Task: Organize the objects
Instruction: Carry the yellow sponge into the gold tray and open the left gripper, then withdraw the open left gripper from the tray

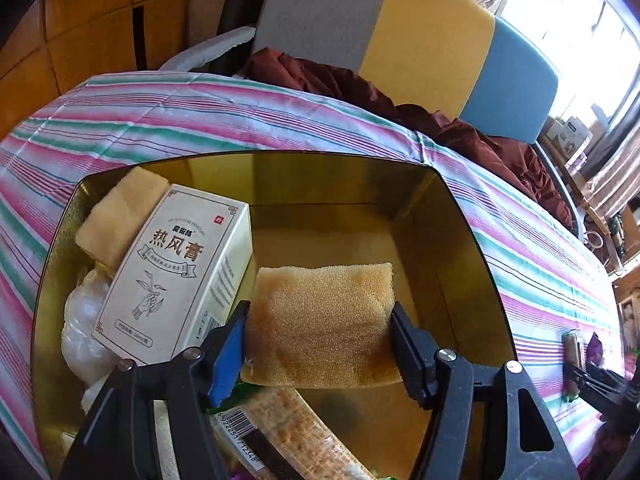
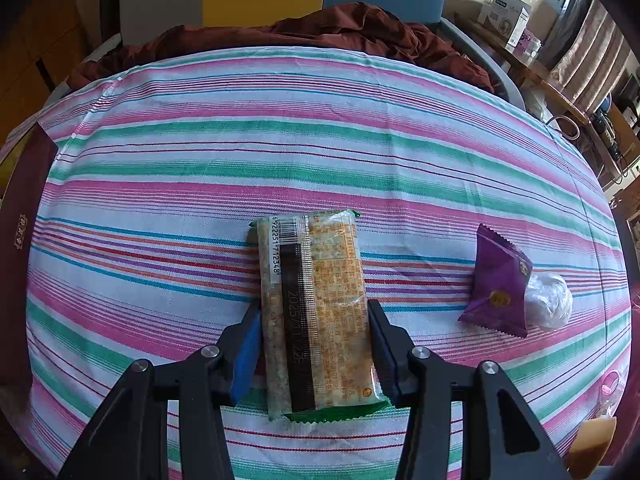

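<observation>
Right gripper (image 2: 314,344) fingers clamp the cracker packet (image 2: 316,312), its long axis pointing away.

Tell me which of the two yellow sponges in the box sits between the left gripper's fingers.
The front sponge, lying flat between the left gripper fingers; the other sponge is wedged behind the white carton.

Cut off by the lower edge in the left wrist view: cracker packet (image 1: 280,436) in the gold box (image 1: 460,216), its near end out of frame and its top under the sponge (image 1: 324,324). Half buried behind the carton (image 1: 176,276): clear plastic bag (image 1: 84,332) and a second sponge (image 1: 120,216). Small print on the carton too fine to read. In the right wrist view, cropped at the lower right corner: yellow wedge (image 2: 592,444), kind unclear. Partly hidden behind the purple sachet (image 2: 500,280): crumpled plastic wrap (image 2: 550,300). Clipped by the left edge: dark maroon lid (image 2: 20,248).
</observation>
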### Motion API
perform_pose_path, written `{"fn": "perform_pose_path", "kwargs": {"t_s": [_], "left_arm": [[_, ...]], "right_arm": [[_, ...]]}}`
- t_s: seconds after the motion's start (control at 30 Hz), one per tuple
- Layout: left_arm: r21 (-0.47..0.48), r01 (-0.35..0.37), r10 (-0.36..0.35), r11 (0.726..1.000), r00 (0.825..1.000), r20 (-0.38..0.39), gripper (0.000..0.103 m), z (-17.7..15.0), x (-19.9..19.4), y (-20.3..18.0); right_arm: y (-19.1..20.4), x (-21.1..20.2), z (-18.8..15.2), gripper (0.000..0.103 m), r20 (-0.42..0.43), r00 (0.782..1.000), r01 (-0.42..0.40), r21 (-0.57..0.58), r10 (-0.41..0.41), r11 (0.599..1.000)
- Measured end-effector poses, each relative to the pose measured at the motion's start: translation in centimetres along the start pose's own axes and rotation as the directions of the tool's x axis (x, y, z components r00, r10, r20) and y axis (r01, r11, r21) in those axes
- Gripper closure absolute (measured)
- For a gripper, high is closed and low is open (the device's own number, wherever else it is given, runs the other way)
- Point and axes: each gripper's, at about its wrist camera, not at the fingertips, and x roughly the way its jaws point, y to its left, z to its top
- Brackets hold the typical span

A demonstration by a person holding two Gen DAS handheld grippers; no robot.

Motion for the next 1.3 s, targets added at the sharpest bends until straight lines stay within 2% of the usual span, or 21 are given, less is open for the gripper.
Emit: {"fn": "perform_pose_path", "kwargs": {"t_s": [0.4,0.73,1.03,1.3], "left_arm": [[0.027,-0.059,0.056,0.998,0.994,0.097,0.029,-1.2,-3.1,-0.2],[0.062,-0.093,0.075,0.994,0.967,0.245,0.024,-3.6,-8.7,-0.7],[0.064,-0.108,0.085,0.992,0.955,0.284,0.023,-5.3,-11.7,-0.2],[0.053,-0.113,0.094,0.992,0.956,0.279,0.023,-6.9,-12.9,0.8]], "right_arm": [[0.0,0.0,0.1,0.053,0.0,1.0,-0.001,0.0,0.001,1.0],[0.2,-0.2,0.0,0.053,0.005,1.0,0.007,-0.006,-0.007,1.0],[0.3,-0.3,0.1,0.054,0.009,1.0,0.016,-0.013,-0.016,1.0],[0.2,-0.1,0.3,0.054,0.008,1.0,0.02,-0.006,-0.02,1.0]]}}
